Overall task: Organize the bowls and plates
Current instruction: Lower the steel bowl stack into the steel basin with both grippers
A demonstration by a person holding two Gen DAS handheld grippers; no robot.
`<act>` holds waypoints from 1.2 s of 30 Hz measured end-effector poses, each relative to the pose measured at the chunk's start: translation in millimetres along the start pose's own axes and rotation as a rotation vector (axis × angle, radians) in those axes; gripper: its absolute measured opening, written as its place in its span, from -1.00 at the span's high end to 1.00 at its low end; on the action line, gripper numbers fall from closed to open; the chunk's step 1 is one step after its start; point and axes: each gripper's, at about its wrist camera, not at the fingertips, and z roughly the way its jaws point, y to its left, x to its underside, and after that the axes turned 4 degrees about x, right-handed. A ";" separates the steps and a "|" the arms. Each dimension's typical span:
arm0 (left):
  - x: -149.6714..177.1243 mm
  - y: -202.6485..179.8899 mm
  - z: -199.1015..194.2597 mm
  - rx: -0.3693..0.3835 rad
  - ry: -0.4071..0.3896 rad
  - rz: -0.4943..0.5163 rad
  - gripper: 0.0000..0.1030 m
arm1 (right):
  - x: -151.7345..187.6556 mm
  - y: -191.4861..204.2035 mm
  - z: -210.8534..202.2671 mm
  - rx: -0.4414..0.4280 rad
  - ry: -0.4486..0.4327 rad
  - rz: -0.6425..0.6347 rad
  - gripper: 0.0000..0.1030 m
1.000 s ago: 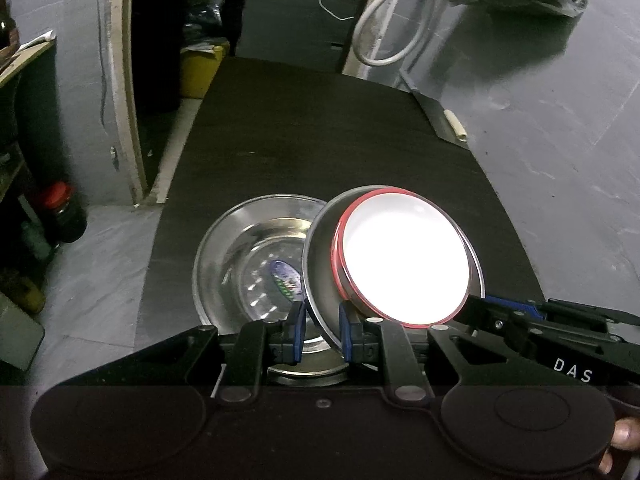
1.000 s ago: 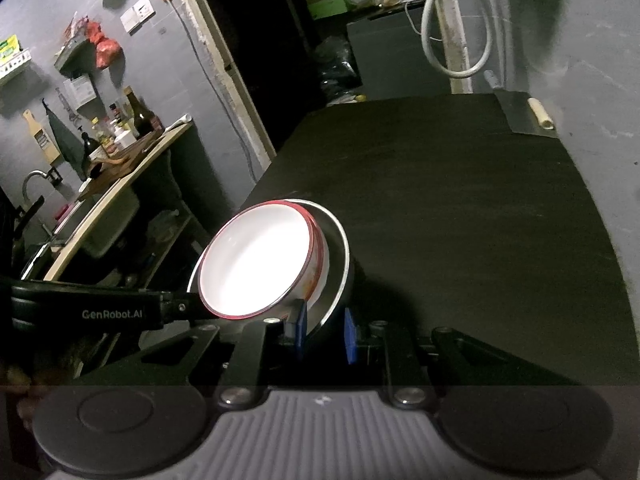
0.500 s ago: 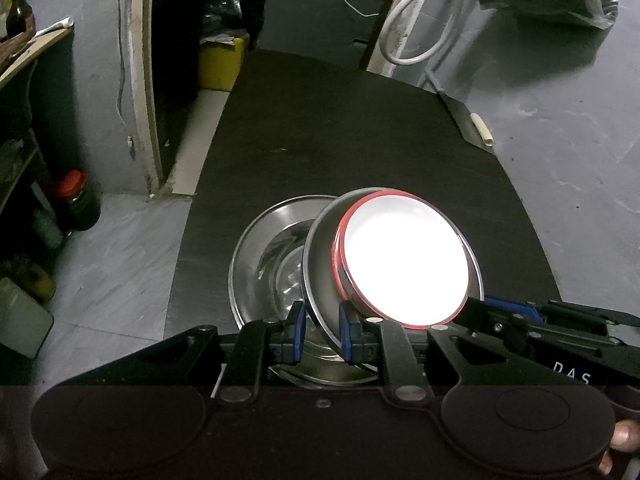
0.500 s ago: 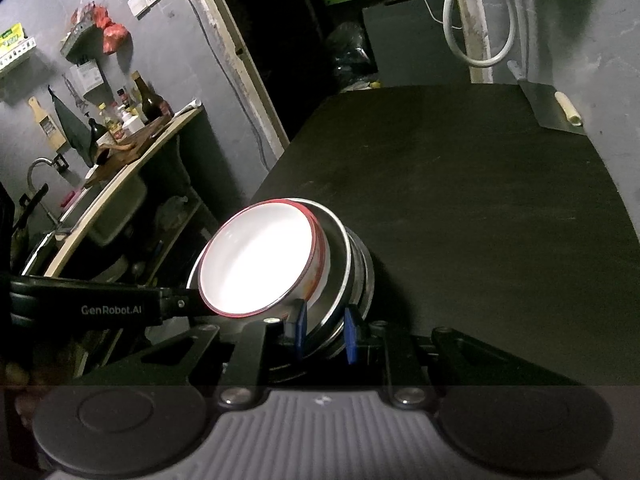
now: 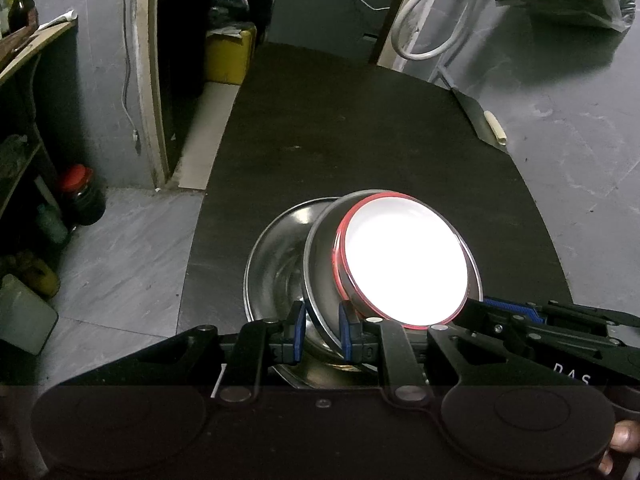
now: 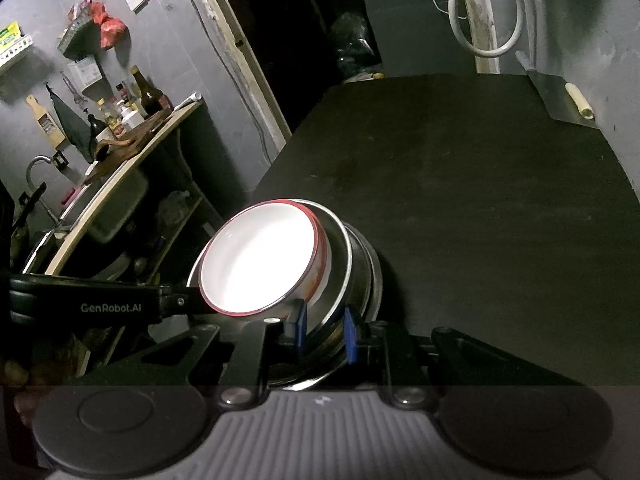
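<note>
Left gripper [image 5: 322, 330] and right gripper [image 6: 323, 330] both clenched on the steel bowl [image 5: 320, 280] rim, tilted between the fingers over a steel plate [image 5: 272, 264] on the table [image 5: 360, 140]. Red-rimmed white bowl [image 5: 404, 264] nested inside: rigid, slick, likely breakable; best gripped at opposite rims.

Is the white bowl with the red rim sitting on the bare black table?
No, the white bowl sits inside a steel bowl, not on the black table.

Glare bleaches the inside of the red-rimmed white bowl [image 5: 404, 264], hiding any pattern. The steel plate [image 5: 276, 268] at its nine o'clock is half covered by the tilted steel bowl [image 5: 320, 276]. Shelf bottles [image 6: 150, 98] at ten o'clock are too small to read.
</note>
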 end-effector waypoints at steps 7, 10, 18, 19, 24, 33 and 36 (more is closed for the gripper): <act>-0.7 2.4 2.9 0.001 0.011 -0.003 0.65 | 0.3 1.4 1.4 0.006 0.010 0.008 0.57; -1.2 3.3 4.3 -0.001 0.015 -0.007 0.65 | -1.0 2.7 3.1 0.007 0.016 0.008 0.57; -2.2 5.7 5.0 -0.006 0.014 -0.013 0.64 | -1.6 3.8 4.9 0.006 0.016 0.003 0.57; -2.1 5.9 4.8 -0.007 0.013 -0.013 0.64 | -1.7 4.1 5.1 0.006 0.015 0.001 0.57; -1.3 5.8 4.7 -0.012 0.011 -0.015 0.64 | -1.4 5.3 6.2 0.005 0.015 -0.001 0.57; -2.0 8.0 3.3 -0.019 0.013 -0.019 0.64 | -0.7 5.6 6.2 -0.003 0.014 0.003 0.57; -2.1 7.9 3.2 -0.020 0.013 -0.019 0.64 | -0.6 5.7 6.1 -0.005 0.013 0.005 0.57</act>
